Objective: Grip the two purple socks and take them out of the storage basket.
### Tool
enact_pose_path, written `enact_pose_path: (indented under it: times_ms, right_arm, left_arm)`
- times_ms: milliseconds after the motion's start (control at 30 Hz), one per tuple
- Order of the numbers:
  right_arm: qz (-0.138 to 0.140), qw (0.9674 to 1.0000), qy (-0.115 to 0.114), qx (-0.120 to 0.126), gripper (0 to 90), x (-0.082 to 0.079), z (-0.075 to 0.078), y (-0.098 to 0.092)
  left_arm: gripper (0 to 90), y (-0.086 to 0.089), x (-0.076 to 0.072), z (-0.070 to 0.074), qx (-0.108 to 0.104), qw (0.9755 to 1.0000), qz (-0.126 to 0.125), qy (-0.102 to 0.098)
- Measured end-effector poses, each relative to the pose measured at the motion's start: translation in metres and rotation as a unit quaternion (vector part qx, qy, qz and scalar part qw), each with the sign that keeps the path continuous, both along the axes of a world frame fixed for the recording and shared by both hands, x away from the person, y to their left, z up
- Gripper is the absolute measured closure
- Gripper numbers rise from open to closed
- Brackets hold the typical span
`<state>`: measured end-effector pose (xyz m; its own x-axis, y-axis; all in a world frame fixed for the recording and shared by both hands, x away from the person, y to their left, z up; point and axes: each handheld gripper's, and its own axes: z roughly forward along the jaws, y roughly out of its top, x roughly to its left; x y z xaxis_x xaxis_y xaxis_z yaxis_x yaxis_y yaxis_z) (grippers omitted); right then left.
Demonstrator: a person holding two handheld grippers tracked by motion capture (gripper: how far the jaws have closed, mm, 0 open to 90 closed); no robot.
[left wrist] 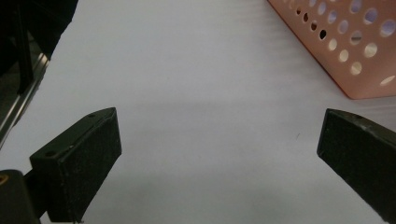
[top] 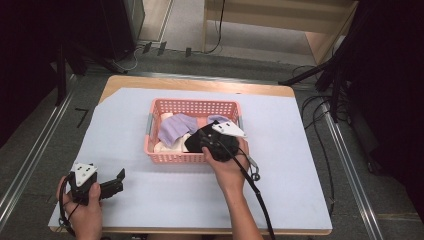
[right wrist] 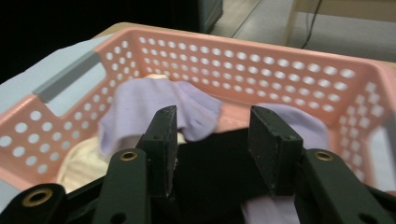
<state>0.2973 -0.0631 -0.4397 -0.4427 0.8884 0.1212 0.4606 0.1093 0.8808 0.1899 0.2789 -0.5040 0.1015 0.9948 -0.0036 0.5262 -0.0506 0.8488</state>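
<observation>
Basket (top: pixel 192 131), pink and perforated, sits mid-table on the pale sheet (top: pixel 280 165) in the high view, well clear of the sheet edges. Inside: lilac cloth (top: pixel 176 128) toward 10 o'clock of the basket floor, cream cloth (top: pixel 167 145) at 8 o'clock, black cloth (top: pixel 194 144) at 6 o'clock against the front wall. Right gripper (top: pixel 202 137) hangs over the front wall, body at the basket's 5 o'clock, hand (top: pixel 227 167) wrapped around it, cable (top: pixel 257 192) trailing toward 5 o'clock of the table. Left gripper (top: pixel 119 181) rests at 8 o'clock of the table, near the front edge, pointing toward 3 o'clock, well apart from the basket

Left gripper view: jaws stand wide apart over bare sheet (left wrist: pixel 196 116), nothing between them. Corner of the basket (left wrist: pixel 345 51) at 2 o'clock, not touching either jaw

Right gripper view: right gripper (right wrist: pixel 212 154) looks into the basket (right wrist: pixel 280 70), jaws parted roughly halfway. Black cloth (right wrist: pixel 212 163) lies below and between them; pads don't look pressed on it, so I read it as not gripped. Lilac cloth (right wrist: pixel 140 109) just beyond the jaw tips at 11 o'clock, draped over the cream cloth (right wrist: pixel 86 163) at 8 o'clock. More lilac (right wrist: pixel 303 123) behind the other jaw at 2 o'clock. Grey handle strip (right wrist: pixel 70 77) on the basket rim at 10 o'clock
</observation>
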Motion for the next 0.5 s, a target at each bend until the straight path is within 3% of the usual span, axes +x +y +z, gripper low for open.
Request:
enact_pose_path:
  times_ms: [133, 233, 500]
  right_arm:
    - [0.016, 0.9998, -0.001, -0.010, 53.3, 0.007, 0.002, 0.015]
    - [0.029, 0.9995, 0.009, -0.008, 53.6, 0.017, 0.002, 0.031]
    - [0.042, 0.9984, 0.035, -0.019, 54.9, 0.030, -0.007, 0.053]
  left_arm:
    - [0.5, -0.004, 0.005, -0.001, 0.009, 0.9999, -0.006, 0.012]
    - [0.5, -0.004, 0.010, -0.002, 0.006, 0.9995, -0.007, 0.032]
    - [0.5, -0.004, 0.012, -0.003, 0.005, 0.9991, -0.016, 0.039]
